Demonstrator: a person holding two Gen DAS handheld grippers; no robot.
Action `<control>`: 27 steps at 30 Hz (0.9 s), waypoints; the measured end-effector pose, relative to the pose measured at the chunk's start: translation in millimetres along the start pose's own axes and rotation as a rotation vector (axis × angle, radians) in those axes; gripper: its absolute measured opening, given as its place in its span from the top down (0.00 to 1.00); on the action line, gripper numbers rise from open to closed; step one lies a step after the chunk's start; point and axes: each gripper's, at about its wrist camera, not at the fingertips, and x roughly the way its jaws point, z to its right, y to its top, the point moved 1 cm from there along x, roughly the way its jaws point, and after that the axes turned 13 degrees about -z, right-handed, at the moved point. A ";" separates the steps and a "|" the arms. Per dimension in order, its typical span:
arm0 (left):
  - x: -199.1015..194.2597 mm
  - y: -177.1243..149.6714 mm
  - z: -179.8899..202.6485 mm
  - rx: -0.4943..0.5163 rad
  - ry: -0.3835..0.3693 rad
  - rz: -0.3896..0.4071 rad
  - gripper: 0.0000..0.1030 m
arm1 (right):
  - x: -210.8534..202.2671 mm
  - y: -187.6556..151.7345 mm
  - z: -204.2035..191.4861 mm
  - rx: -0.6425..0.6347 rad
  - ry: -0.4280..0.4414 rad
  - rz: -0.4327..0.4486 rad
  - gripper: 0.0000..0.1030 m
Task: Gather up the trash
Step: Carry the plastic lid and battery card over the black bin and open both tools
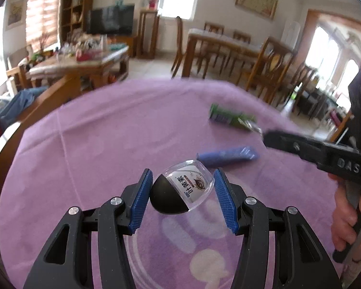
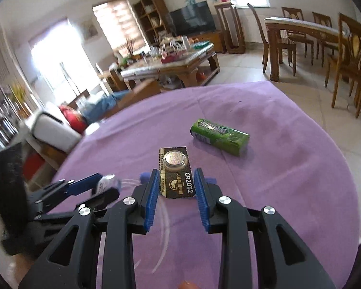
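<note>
My left gripper (image 1: 183,189) is shut on a small clear bottle with a black cap and a printed label (image 1: 184,190), held above the purple tablecloth (image 1: 96,144). My right gripper (image 2: 176,183) is shut on a CR2032 coin battery card (image 2: 175,172). A green gum pack (image 2: 219,133) lies on the cloth beyond the right gripper; it also shows in the left wrist view (image 1: 229,116). A blue tube (image 1: 227,156) lies just past the bottle. In the left wrist view the right gripper (image 1: 264,134) reaches in from the right, blurred.
The purple cloth covers a round table; its far edge (image 2: 228,84) drops to a tiled floor. Beyond stand a cluttered coffee table (image 2: 170,65), a dining table with chairs (image 2: 308,33) and a sofa (image 2: 60,130) at the left.
</note>
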 end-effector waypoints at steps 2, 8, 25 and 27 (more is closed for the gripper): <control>-15.2 -2.2 3.7 0.027 -0.011 0.081 0.49 | -20.9 -9.2 6.3 0.026 0.031 0.033 0.71; -30.1 -2.1 37.4 0.084 -0.137 0.137 0.49 | -92.7 -48.2 35.3 0.091 0.002 0.171 0.71; 19.6 -22.4 351.0 0.483 -0.674 -0.016 0.48 | -228.2 -173.2 172.7 0.434 -0.469 0.405 0.71; 29.5 -33.0 383.2 0.549 -0.660 -0.028 0.48 | -236.4 -185.5 185.8 0.485 -0.491 0.422 0.71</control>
